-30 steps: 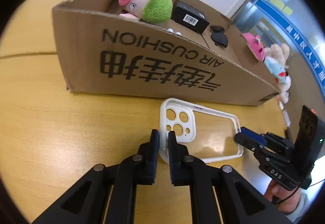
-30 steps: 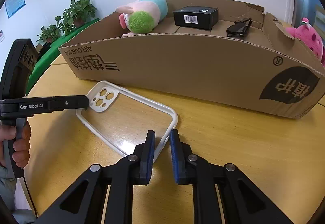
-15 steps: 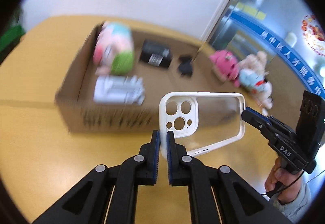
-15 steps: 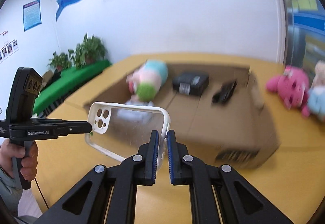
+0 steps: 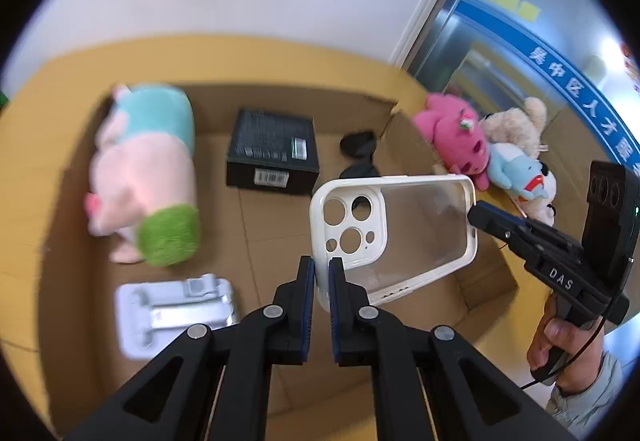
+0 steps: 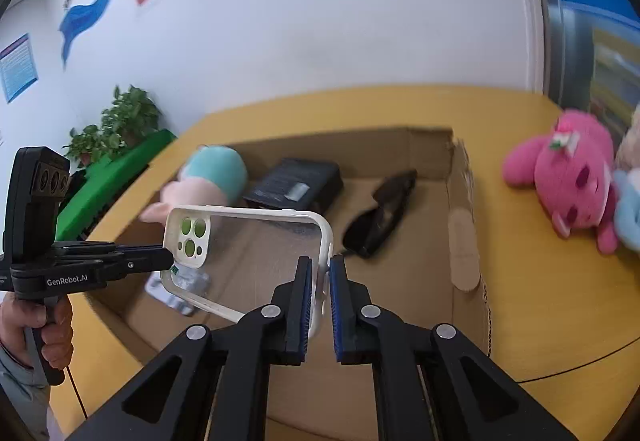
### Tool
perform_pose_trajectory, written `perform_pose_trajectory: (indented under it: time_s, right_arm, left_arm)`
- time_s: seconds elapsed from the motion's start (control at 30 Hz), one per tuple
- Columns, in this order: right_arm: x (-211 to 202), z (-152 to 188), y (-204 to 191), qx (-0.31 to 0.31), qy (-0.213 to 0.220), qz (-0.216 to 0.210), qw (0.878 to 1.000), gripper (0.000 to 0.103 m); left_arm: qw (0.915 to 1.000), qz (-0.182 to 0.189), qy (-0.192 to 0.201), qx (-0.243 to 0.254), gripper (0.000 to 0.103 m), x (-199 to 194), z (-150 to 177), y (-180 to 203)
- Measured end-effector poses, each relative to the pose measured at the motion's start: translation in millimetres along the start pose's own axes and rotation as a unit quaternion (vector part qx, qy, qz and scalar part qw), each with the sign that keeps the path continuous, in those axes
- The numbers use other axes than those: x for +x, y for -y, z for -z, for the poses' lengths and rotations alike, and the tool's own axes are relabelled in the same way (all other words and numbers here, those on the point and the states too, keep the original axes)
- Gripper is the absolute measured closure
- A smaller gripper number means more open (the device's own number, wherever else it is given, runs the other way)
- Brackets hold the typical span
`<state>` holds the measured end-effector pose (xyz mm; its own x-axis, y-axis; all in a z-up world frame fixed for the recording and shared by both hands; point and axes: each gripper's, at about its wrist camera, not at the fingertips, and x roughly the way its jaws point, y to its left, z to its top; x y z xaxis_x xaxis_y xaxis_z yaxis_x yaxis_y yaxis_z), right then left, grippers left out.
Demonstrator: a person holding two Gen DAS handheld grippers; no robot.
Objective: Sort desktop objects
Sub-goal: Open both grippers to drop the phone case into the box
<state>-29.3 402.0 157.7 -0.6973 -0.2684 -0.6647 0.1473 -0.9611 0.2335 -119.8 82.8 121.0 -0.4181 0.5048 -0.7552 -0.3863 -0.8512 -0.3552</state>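
Both grippers point steeply down into the open cardboard box (image 5: 484, 281), sharing one load: the left gripper (image 5: 322, 281) has its fingers clamped on the camera-hole end of the white-rimmed clear phone case (image 5: 420, 225), and the right gripper (image 6: 320, 281) is clamped on the opposite end of the phone case (image 6: 256, 253). A hand (image 5: 560, 337) grips the right tool's handle beside the box. The case hangs above the box's interior, over the floor between the black carton (image 5: 272, 149) and the silver-grey tray (image 5: 176, 305), with the pig plush (image 5: 144, 177) towards the box's far side. A second ago the case lay flat on the counter (image 6: 560, 321) in front of the box; it has since been lifted and carried over the box wall.
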Motion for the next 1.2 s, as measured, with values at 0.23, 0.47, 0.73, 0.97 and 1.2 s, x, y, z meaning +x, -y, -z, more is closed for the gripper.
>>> perform_pose_trajectory:
  time_s: [0.23, 0.47, 0.73, 0.97, 1.2]
  right_arm:
    - [56, 16, 40, 0.072, -0.117, 0.009, 0.990, 0.095]
    - [77, 22, 36, 0.057, -0.187, 0.036, 0.980, 0.095]
    - [40, 23, 16, 0.038, -0.111, 0.026, 0.993, 0.056]
    - [-18, 61, -50, -0.062, 0.041, 0.044, 0.996, 0.004]
    - [-7, 88, -40, -0.015, 0.073, 0.081, 0.994, 0.000]
  left_arm:
    - [0.9943, -0.005, -0.104, -0.024, 0.097, 67, 0, -6]
    - [0.9850, -0.046, -0.165, -0.019, 0.096, 87, 9, 3]
    - [0.9909, -0.048, -0.123, -0.022, 0.094, 62, 21, 7]
    - [0.9796, -0.154, 0.116, 0.056, 0.024, -41, 64, 29]
    - [0.9582, -0.225, 0.176, 0.019, 0.024, -62, 111, -5]
